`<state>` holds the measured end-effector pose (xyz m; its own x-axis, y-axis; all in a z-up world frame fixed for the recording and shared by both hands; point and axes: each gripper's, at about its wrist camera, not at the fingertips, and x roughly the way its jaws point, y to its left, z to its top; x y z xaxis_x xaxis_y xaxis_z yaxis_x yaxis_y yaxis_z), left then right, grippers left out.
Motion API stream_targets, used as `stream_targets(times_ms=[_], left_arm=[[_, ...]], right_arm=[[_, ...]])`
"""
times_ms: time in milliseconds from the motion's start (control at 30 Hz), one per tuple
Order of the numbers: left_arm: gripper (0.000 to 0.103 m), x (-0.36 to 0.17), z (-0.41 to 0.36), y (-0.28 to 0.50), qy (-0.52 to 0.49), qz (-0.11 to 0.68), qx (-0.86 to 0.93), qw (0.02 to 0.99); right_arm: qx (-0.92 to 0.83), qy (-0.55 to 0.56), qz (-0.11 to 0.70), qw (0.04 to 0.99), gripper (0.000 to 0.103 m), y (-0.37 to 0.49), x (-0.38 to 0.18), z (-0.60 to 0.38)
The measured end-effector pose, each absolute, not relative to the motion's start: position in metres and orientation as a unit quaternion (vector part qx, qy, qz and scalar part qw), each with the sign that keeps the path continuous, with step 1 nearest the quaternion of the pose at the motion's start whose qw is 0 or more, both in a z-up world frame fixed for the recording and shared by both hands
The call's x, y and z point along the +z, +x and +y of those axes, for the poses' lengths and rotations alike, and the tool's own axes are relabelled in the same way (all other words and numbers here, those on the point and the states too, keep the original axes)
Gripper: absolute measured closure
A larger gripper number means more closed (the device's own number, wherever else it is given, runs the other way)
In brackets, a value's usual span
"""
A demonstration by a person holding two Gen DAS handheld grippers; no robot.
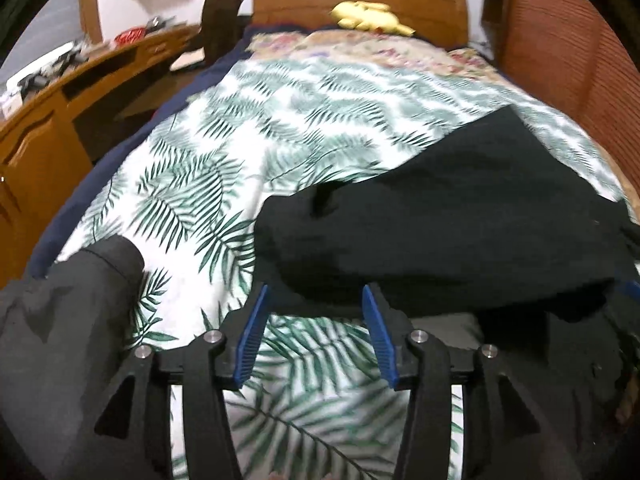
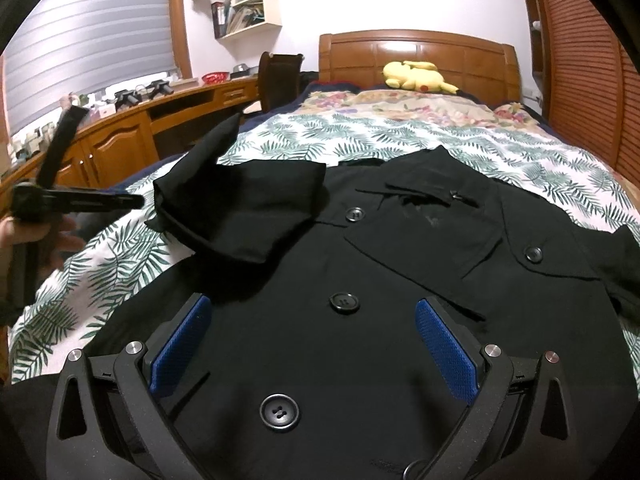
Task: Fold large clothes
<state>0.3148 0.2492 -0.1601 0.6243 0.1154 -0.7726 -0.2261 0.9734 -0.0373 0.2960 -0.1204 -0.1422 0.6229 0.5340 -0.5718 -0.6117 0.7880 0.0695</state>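
A black buttoned coat [image 2: 400, 248] lies front up on the leaf-print bedspread [image 2: 360, 136]. One black sleeve [image 2: 248, 208] is folded in over the chest. My right gripper [image 2: 312, 302] hovers open just above the coat's lower front, a button [image 2: 279, 411] between its blue pads [image 2: 180, 344]. My left gripper [image 1: 315, 292] is open over the bedspread [image 1: 224, 152], with the folded sleeve [image 1: 440, 232] just beyond its fingertips and nothing pressed between the pads. From the right wrist view the left gripper [image 2: 128, 201] shows side-on at the left, held by a hand [image 2: 60, 240].
A yellow plush toy [image 2: 416, 76] rests by the wooden headboard [image 2: 416, 48]. A wooden desk [image 2: 120, 136] with clutter and a chair [image 2: 280, 80] stand left of the bed. Slatted wooden doors [image 2: 580, 80] run along the right. Grey cloth [image 1: 60, 320] fills the left wrist view's lower left.
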Motion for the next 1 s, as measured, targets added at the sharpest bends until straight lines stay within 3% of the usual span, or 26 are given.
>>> stream_targets(times_ms=[467, 600, 633, 733, 1000], left_arm=[[0.054, -0.201, 0.27, 0.34, -0.115, 0.454, 0.131, 0.874], [0.089, -0.197, 0.27, 0.34, -0.136, 0.454, 0.098, 0.875], [0.093, -0.194, 0.268, 0.338, -0.14, 0.45, 0.092, 0.877], [0.098, -0.179, 0.255, 0.332, -0.135, 0.43, 0.085, 0.889], [0.098, -0.09, 0.161, 0.308, -0.084, 0.335, 0.013, 0.938]], right_arm=[[0.329, -0.071, 0.286, 0.897, 0.0, 0.282, -0.12, -0.12], [0.324, -0.08, 0.29, 0.897, 0.0, 0.276, -0.116, -0.13], [0.321, -0.085, 0.29, 0.898, 0.0, 0.273, -0.115, -0.133], [0.308, -0.092, 0.293, 0.901, 0.0, 0.271, -0.115, -0.144], [0.26, -0.102, 0.289, 0.915, 0.0, 0.263, -0.105, -0.187]])
